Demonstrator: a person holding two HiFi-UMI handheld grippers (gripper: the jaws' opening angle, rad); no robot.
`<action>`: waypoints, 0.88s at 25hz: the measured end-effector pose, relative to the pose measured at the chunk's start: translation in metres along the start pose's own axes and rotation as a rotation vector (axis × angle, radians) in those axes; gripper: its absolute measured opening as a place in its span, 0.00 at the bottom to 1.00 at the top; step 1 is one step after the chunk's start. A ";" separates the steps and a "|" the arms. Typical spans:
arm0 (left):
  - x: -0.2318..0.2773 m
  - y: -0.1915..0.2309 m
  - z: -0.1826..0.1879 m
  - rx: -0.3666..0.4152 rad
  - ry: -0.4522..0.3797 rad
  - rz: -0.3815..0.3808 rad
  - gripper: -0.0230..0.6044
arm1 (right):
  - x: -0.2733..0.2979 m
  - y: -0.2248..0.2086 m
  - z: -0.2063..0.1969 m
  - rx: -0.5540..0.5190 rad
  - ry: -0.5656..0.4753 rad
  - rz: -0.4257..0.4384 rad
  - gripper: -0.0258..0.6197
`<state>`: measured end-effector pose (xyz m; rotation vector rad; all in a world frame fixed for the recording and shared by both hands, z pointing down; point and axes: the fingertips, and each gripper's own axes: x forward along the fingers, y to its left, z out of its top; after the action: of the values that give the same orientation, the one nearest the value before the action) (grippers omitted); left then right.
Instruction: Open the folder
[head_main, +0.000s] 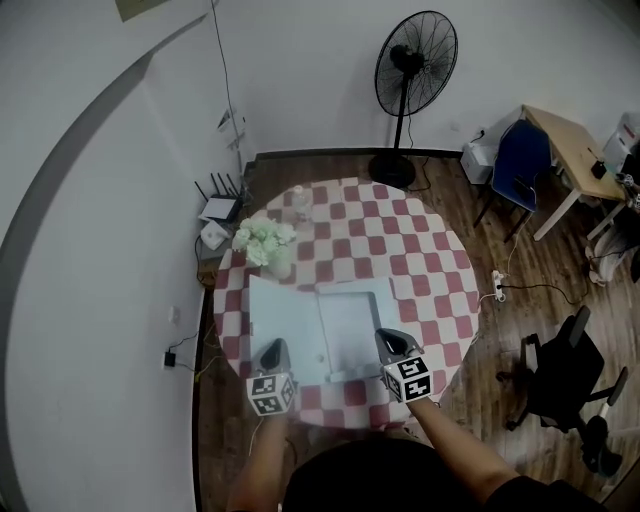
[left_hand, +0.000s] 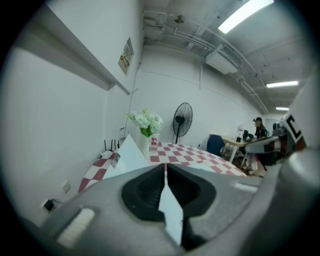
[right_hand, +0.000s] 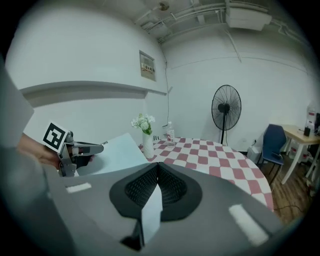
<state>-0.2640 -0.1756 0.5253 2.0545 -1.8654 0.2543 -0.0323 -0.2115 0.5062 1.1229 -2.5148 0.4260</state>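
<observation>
left gripper (head_main: 272, 350): clamped on left cover's near edge | right gripper (head_main: 390, 342): clamped on right leaf's near edge | folder (head_main: 348, 325): at table's (head_main: 440, 262) near side, left cover tilted up | advice: hold right leaf still, swing left cover outward slowly, pinch firm, clear of flowers (head_main: 265, 240) beyond

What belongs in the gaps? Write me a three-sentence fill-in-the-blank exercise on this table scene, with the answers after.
The folder lies on a round table with a red-and-white ____ pattern.
The vase beyond the folder holds white ____.
The left gripper and right gripper are both ____ on the folder.
Missing words: checked; flowers; shut.
</observation>
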 end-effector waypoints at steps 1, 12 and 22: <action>0.000 -0.003 0.004 0.002 -0.011 0.002 0.06 | -0.001 -0.004 0.005 -0.002 -0.013 -0.003 0.04; 0.007 -0.009 0.025 0.056 -0.093 0.037 0.04 | -0.003 -0.059 0.035 -0.023 -0.126 -0.071 0.04; 0.005 -0.011 0.039 0.080 -0.137 0.047 0.04 | -0.013 -0.067 0.052 -0.067 -0.184 -0.087 0.04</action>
<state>-0.2568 -0.1943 0.4902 2.1310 -2.0165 0.2078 0.0166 -0.2667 0.4631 1.2925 -2.6024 0.2222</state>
